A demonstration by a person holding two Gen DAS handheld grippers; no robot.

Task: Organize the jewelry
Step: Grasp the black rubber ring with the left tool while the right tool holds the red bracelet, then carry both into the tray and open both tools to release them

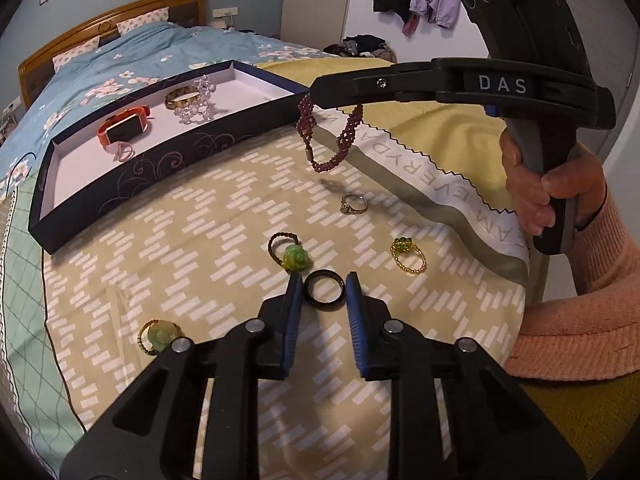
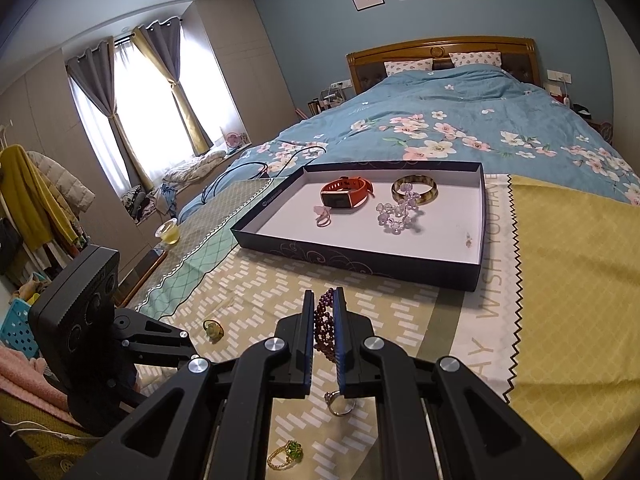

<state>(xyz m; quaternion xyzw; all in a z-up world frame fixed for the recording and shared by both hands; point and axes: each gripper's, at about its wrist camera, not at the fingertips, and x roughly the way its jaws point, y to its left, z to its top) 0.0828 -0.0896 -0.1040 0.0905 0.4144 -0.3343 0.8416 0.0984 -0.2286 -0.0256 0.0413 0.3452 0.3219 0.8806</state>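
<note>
Closing in on the black ring [image 1: 324, 290], just short of the green bead ring [image 1: 295, 259].
Left gripper [image 1: 324, 294] jaws straddling it, not yet pinching; best squeezed level. Right gripper [image 2: 323, 326] clenched on purple bead bracelet [image 2: 323, 330], near the tray [image 2: 360, 258].

The letters "DAS" stand in pale capitals on a small plate on the black arm of the right gripper [image 1: 316, 92], seen from the left wrist view. The bedspread [image 2: 492, 280] carries a white band with large grey capitals: from the right wrist view "WISH YOU HAVE" can be read beside the tray's right side, with "AY" nearer; from the left wrist view the same band [image 1: 440, 184] shows "EVERYDA", upside down.
</note>
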